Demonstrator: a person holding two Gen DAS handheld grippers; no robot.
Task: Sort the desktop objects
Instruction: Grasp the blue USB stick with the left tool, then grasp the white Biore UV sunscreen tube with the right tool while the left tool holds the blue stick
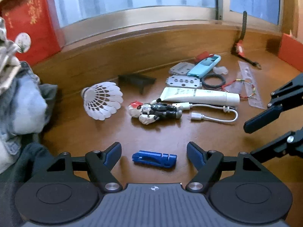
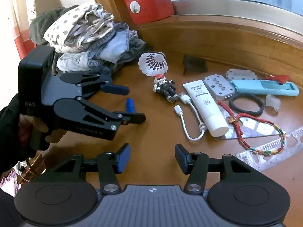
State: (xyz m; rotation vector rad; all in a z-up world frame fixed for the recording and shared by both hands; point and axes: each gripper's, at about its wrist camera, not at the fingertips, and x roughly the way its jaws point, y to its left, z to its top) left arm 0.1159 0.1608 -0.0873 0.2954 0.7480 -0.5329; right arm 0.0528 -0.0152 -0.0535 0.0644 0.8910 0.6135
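The left gripper [image 1: 153, 154] stands with its jaws spread wide, and a small blue plastic clip [image 1: 154, 159] lies flat on the desk [image 1: 161, 136] in the gap between the pads, touching neither; its long axis runs straight across the gap, from one finger toward the other. In the right wrist view the same gripper slants down toward the desk from the left, held in a dark-sleeved hand [image 2: 37, 126], with the clip just showing between its two fingers. The right gripper [image 2: 152, 158] has its jaws parted about halfway over bare wood, with nothing between them. Farther toward the back edge lie a toy figure [image 1: 154, 111] on its back, its length nearly parallel to the clip, a shuttlecock [image 1: 103, 100] on its side, a white charging cable [image 1: 214, 111] and a white sunscreen tube [image 1: 198, 96]. Behind these, near the wall, are a pale blue remote case [image 1: 204, 66], two grey metal plates [image 1: 182, 81] and a black hair tie [image 1: 213, 80]. A pile of folded clothes [image 2: 90, 43] fills the desk's left end.
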